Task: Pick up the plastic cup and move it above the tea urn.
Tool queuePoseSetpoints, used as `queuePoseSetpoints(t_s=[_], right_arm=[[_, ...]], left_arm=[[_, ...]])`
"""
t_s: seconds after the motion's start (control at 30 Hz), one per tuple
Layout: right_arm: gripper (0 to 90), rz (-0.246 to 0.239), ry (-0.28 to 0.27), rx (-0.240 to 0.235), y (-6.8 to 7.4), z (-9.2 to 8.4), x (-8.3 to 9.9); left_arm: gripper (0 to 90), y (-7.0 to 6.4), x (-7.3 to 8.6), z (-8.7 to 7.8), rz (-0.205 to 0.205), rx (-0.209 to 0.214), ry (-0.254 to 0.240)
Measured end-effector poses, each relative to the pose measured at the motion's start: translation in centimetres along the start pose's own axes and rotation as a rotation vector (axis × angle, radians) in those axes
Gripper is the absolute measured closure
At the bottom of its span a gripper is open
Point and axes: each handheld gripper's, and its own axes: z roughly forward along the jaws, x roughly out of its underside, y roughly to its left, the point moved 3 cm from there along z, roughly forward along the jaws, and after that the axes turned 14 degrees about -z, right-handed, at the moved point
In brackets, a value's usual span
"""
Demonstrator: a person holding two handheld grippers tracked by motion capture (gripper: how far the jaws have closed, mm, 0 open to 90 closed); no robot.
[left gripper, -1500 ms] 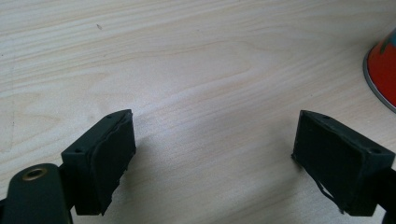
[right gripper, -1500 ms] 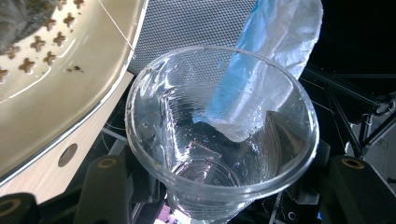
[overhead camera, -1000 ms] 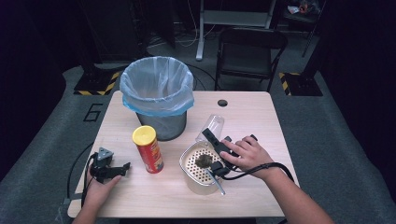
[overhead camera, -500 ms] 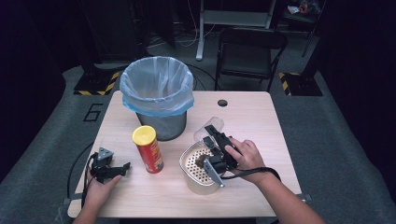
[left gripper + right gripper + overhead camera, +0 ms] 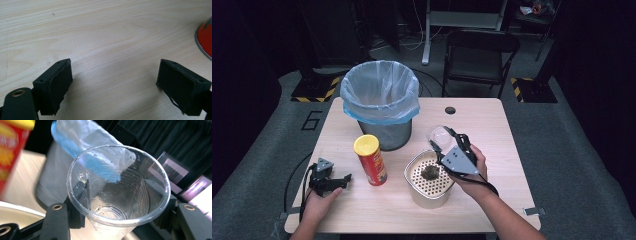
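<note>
High view | right gripper (image 5: pixel 443 142) pinching clear cup (image 5: pixel 438 136) over strainer pot (image 5: pixel 428 179) | chip can (image 5: pixel 370 160), bin (image 5: pixel 380 102) beside | left gripper (image 5: pixel 343 178) spread

Clear glossy plastic cup (image 5: pixel 117 187); matt pale wood-grain table (image 5: pixel 100 37); thin blue plastic liner (image 5: pixel 379 92) in the bin (image 5: pixel 392 135).

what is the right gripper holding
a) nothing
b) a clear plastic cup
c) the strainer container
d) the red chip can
b: in the right gripper view the right gripper has its fingers pressed on both sides of a clear plastic cup, and the high view shows that cup lifted beside the strainer container, while the red chip can stands untouched.
</note>
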Motion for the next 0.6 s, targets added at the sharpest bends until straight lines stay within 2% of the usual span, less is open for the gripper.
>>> queuePoseSetpoints(t_s=[0.03, 0.07, 0.13, 0.2, 0.3, 0.33, 0.4, 0.47, 0.6], right_arm=[[39.8, 0.000, 0.000, 0.000, 0.0, 0.0, 0.0], [39.9, 0.143, -0.013, -0.021, -0.4, 0.0, 0.4], [40.2, 0.249, -0.026, -0.066, -0.8, 0.0, 0.6], [40.5, 0.371, -0.056, -0.148, -1.2, 0.0, 0.6], [40.5, 0.513, -0.117, -0.264, -2.0, -0.1, 0.3], [40.5, 0.546, -0.139, -0.300, -2.4, 0.0, 0.0], [40.5, 0.598, -0.143, -0.348, -3.3, -0.2, -0.8], [40.5, 0.605, -0.149, -0.366, -4.3, -0.3, -1.8], [40.5, 0.615, -0.154, -0.369, -5.0, -0.3, -2.6]], left_arm=[[12.4, 0.0, 0.0, 0.0, 0.000, 0.000, 0.000], [12.4, 0.0, 0.0, 0.0, 0.000, 0.000, 0.000], [12.5, 0.0, 0.0, 0.0, 0.000, 0.000, 0.000], [12.5, 0.0, 0.0, 0.0, 0.001, 0.000, -0.002], [12.5, 0.0, 0.0, 0.0, 0.000, 0.000, 0.000], [12.5, 0.0, 0.0, 0.0, 0.000, 0.000, -0.001], [12.5, 0.0, 0.0, 0.0, -0.001, 0.000, 0.000], [12.5, 0.0, 0.0, 0.0, 0.000, 0.000, 0.000], [12.5, 0.0, 0.0, 0.0, 0.001, 0.000, -0.002]])
